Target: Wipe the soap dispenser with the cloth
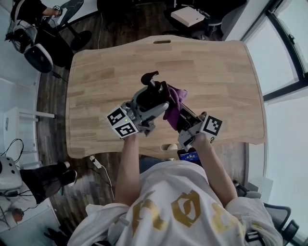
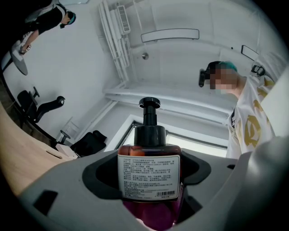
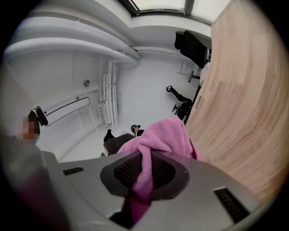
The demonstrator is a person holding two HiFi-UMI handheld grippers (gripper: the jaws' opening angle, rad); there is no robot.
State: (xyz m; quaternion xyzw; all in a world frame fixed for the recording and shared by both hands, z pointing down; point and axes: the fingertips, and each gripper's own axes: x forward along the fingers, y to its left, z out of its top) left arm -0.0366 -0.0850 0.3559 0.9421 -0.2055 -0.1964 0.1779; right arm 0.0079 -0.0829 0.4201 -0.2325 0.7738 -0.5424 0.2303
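My left gripper (image 1: 150, 98) is shut on the soap dispenser (image 2: 150, 173), a dark reddish bottle with a white printed label and a black pump (image 1: 150, 78). It is held off the wooden table (image 1: 106, 81), pump pointing away from me. My right gripper (image 1: 174, 109) is shut on a pink cloth (image 3: 159, 144), which bunches out past the jaws. In the head view the cloth (image 1: 176, 98) sits right beside the bottle, against its right side. The bottle's lower part is hidden by the jaws.
The table has a slot (image 1: 161, 42) at its far edge and a notch near me. A phone (image 1: 188, 155) lies at my lap. Chairs and another person (image 1: 33, 14) are at the far left, with cables on the floor (image 1: 98, 166).
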